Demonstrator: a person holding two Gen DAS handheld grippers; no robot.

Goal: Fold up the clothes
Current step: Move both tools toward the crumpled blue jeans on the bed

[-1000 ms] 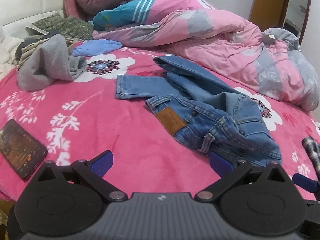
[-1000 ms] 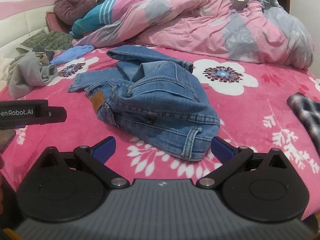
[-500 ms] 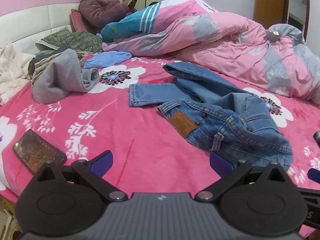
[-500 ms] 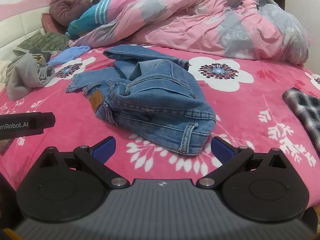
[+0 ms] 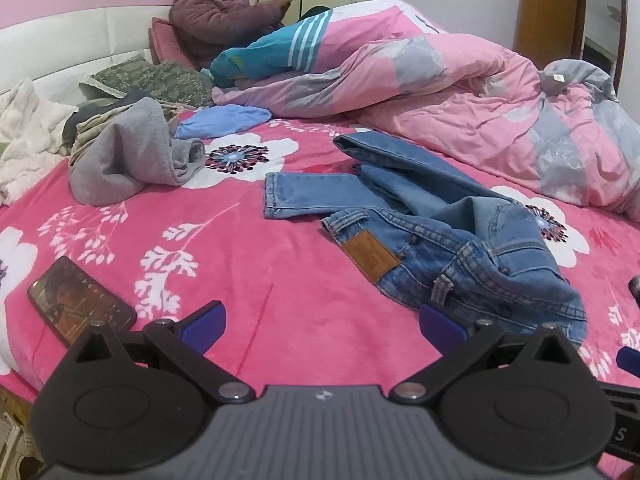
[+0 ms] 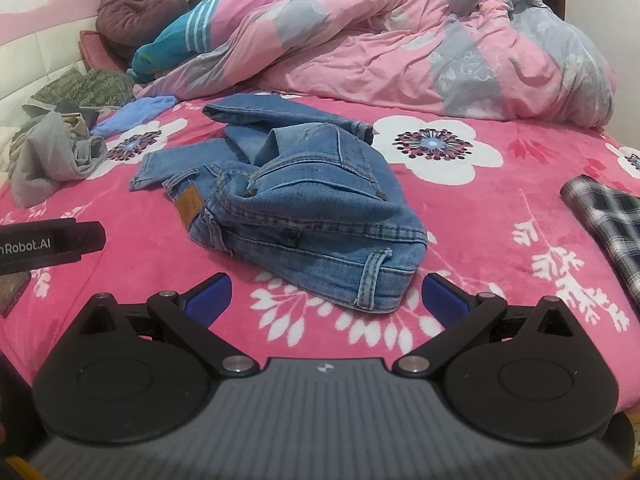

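A crumpled pair of blue jeans (image 5: 448,248) lies on the pink flowered bedspread (image 5: 224,264), waistband with a brown leather patch toward me, legs trailing to the back. It also shows in the right wrist view (image 6: 304,208). My left gripper (image 5: 322,326) is open and empty, near the bed's front edge, the waistband just ahead of its right finger. My right gripper (image 6: 326,298) is open and empty, with the jeans' waist corner just beyond its fingers. The left gripper's body (image 6: 48,244) shows at the left of the right wrist view.
A phone (image 5: 80,304) lies at the front left of the bed. A grey garment (image 5: 132,156) and a light blue one (image 5: 224,120) lie at the back left. A plaid cloth (image 6: 608,216) is at the right. A pink quilt (image 5: 460,92) and a seated person (image 5: 220,16) fill the back.
Both grippers have drawn back and tilted up a little, so more of the bed and headboard shows. The jeans have not moved. Both stay open.
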